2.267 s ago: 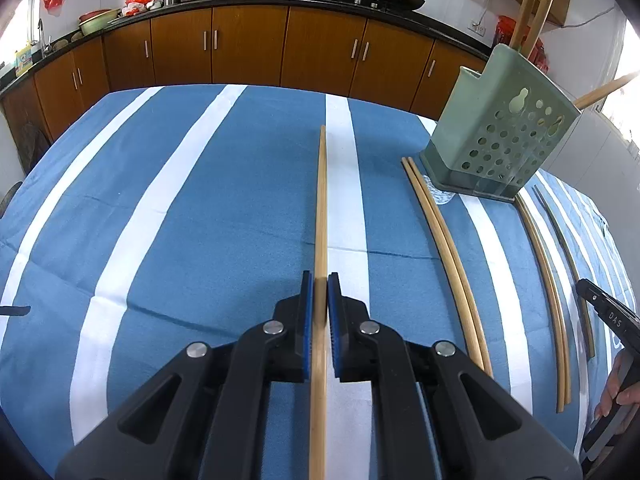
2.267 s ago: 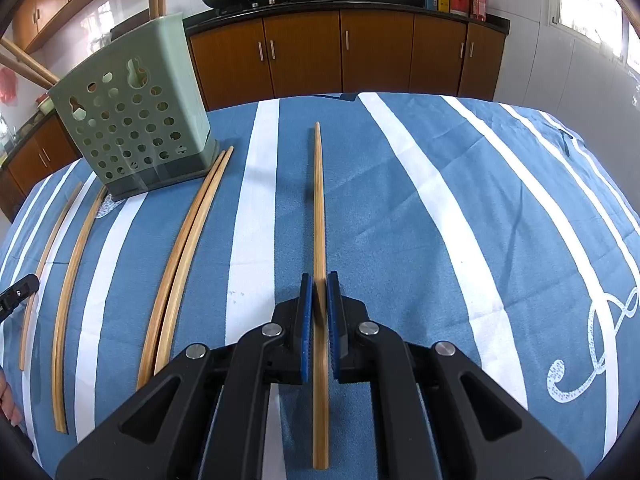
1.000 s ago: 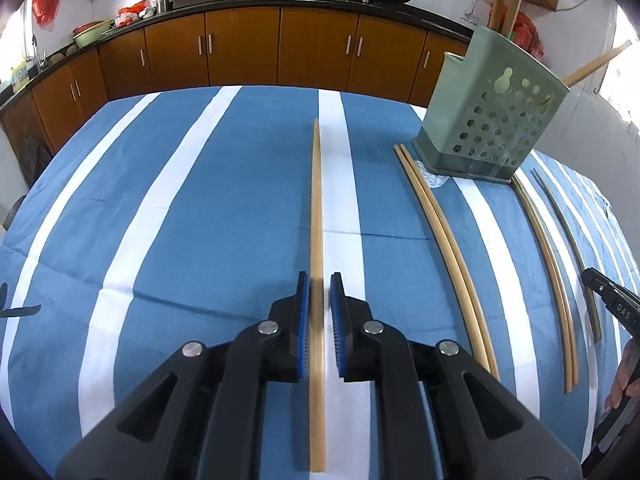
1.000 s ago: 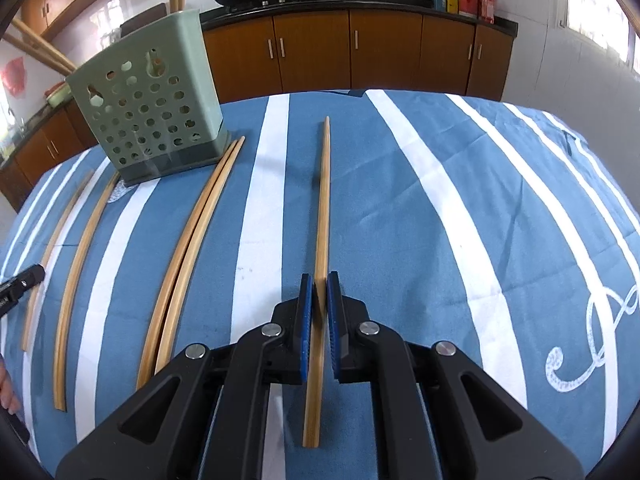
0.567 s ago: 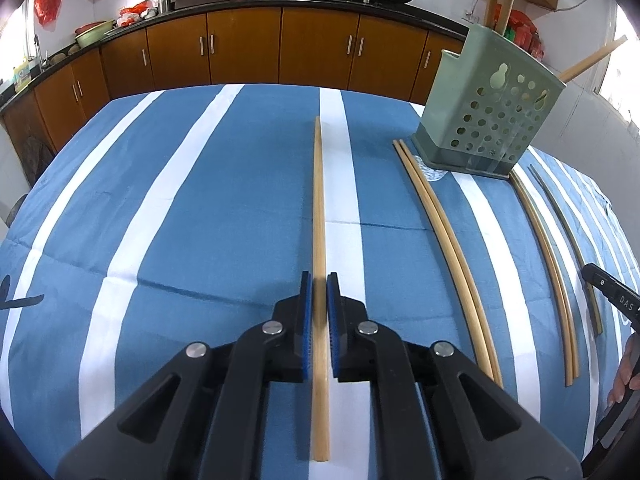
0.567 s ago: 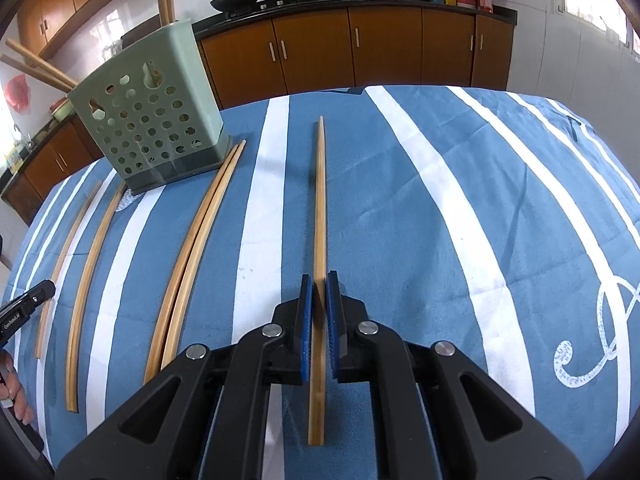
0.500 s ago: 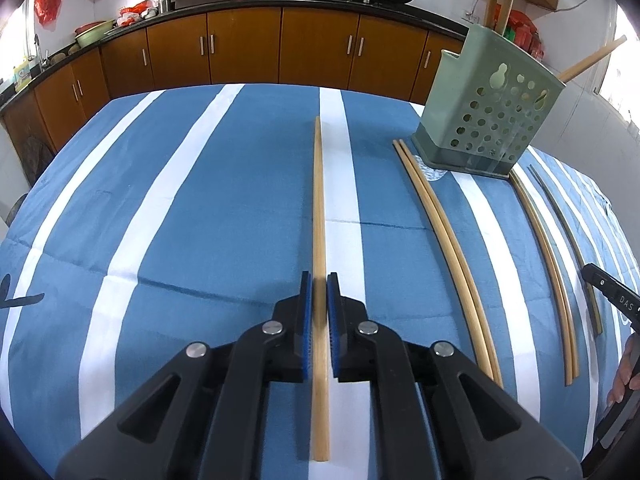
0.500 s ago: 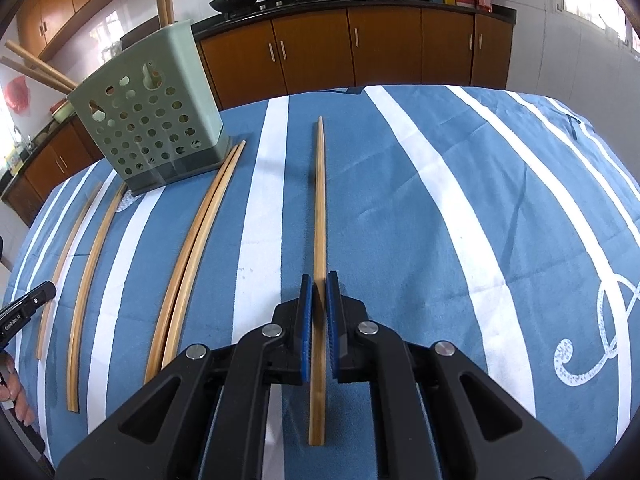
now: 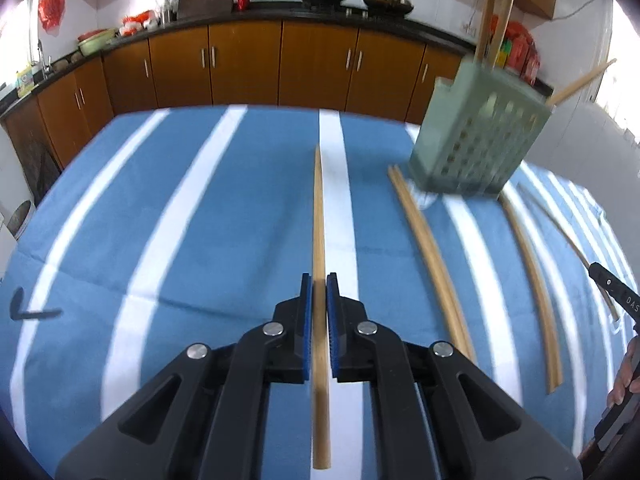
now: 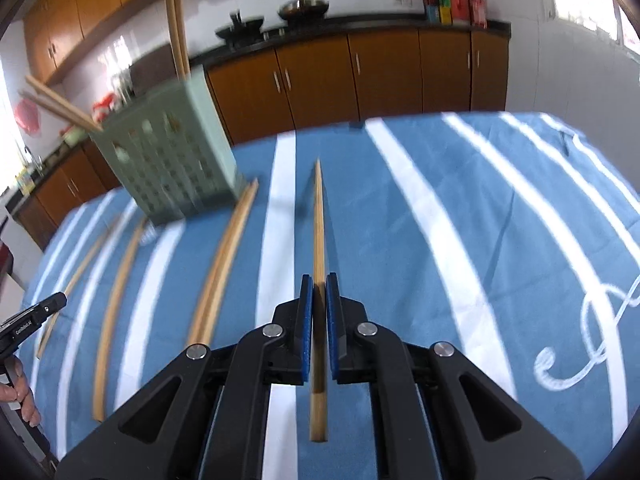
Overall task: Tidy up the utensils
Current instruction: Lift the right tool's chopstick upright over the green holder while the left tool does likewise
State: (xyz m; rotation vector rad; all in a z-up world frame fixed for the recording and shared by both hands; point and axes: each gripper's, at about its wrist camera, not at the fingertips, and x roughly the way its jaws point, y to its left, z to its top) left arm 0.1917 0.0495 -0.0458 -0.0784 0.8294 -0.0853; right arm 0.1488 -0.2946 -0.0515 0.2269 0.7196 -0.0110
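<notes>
Chopstick between hand-held gripper pads

Green utensil basket motion-blurred, perforations indistinct; its upright chopsticks cut off by top edge; loose chopsticks smeared.

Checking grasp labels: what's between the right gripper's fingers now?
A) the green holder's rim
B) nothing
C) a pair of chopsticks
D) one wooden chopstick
D: the right gripper has its blue fingers shut on a single chopstick; the green holder stands apart.
</notes>
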